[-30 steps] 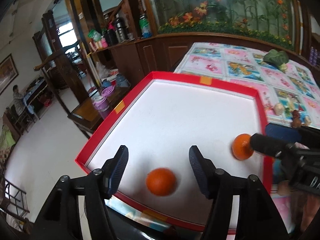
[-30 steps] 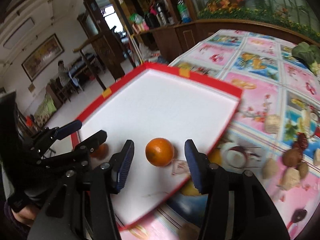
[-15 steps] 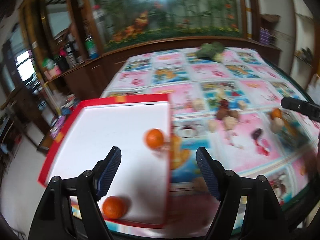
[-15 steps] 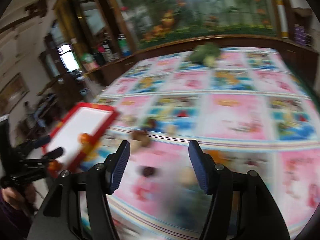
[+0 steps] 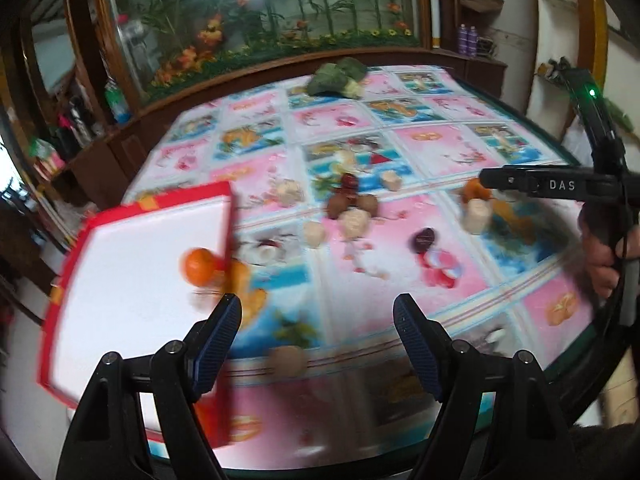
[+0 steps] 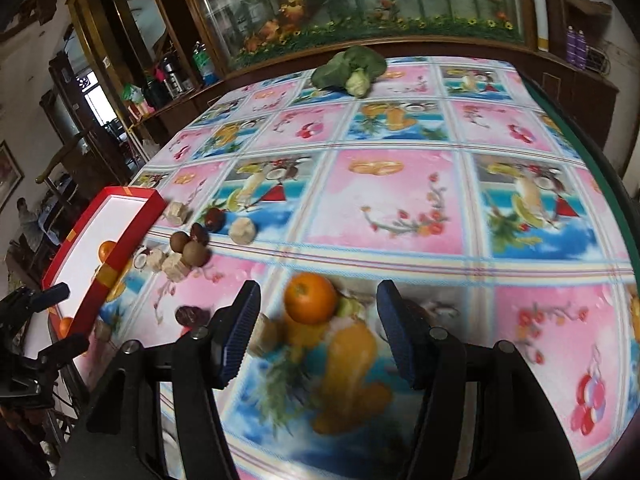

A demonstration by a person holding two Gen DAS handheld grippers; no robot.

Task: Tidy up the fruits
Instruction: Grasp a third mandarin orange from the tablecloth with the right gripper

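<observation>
A red tray (image 5: 181, 197) with a white floor lies at the table's left edge, holding an orange (image 5: 199, 266). My left gripper (image 5: 318, 320) is open and empty over the tablecloth just right of the tray, with a pale round fruit (image 5: 287, 360) on the cloth below it. My right gripper (image 6: 318, 300) is open, and a loose orange (image 6: 310, 298) sits on the cloth between its fingers, untouched. The tray (image 6: 116, 256) shows two oranges (image 6: 107, 250) in the right wrist view.
Brown round fruits (image 6: 188, 242), pale chunks (image 6: 242, 230) and a dark red fruit (image 6: 188, 314) are scattered between tray and orange. A green vegetable (image 6: 348, 66) lies at the far edge. A wooden cabinet with a glass display runs behind the table.
Both grippers have swung right, away from the tray and over the tablecloth. The right one left the orange in the tray and now frames a different orange. Both stay open.
</observation>
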